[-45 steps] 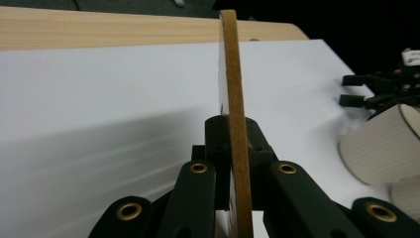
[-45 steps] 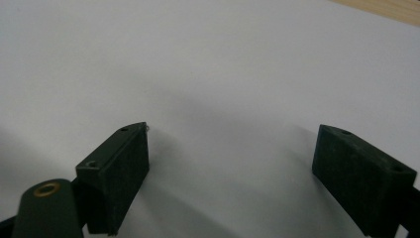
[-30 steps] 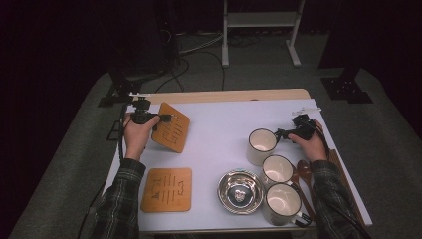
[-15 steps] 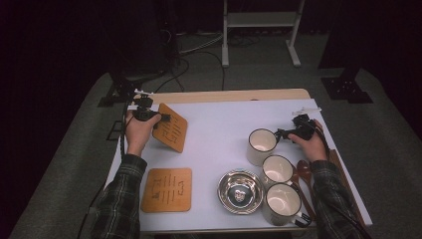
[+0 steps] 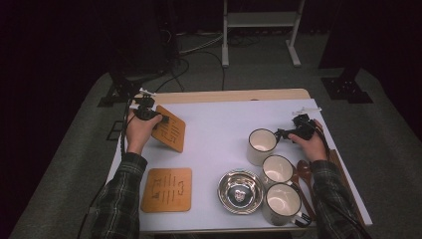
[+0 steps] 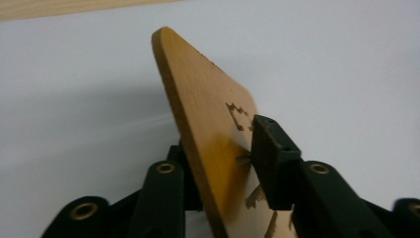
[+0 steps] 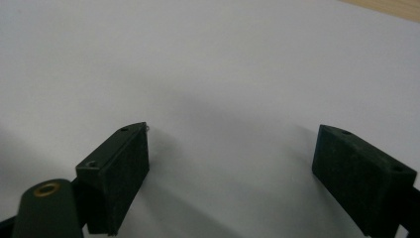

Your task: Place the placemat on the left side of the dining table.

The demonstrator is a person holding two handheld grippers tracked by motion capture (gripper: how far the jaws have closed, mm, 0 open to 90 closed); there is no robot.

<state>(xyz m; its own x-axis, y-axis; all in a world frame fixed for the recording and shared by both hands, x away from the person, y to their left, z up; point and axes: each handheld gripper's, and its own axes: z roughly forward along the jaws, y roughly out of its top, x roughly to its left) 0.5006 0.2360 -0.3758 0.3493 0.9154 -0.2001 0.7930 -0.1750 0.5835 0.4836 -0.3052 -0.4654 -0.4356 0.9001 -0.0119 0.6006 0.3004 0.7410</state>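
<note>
We are looking at the left hand-held gripper [image 5: 160, 117] at the far left of the white surface [image 5: 219, 129], where its jaws have just been opening around a wooden trivet [image 5: 169, 128]. In the left gripper view the trivet [image 6: 210, 134] is standing tilted on edge between the jaws, one pad lying against its carved face while the other is sitting behind the board, so we cannot tell whether it is touching. The trivet's lower edge is resting on the surface just beside the person's left hand [image 5: 138, 130].

Across the surface, the right hand-held gripper [image 5: 282, 132] is resting with its jaws spread wide and nothing between them, pointing at the nearest of three cream mugs [image 5: 261, 146]. Nearer the person, a second wooden trivet [image 5: 166, 189] is lying flat, with a steel bowl [image 5: 241, 191] sitting beside it and touching the mugs. Two wooden spoons [image 5: 303, 174] are lying at the right edge.
</note>
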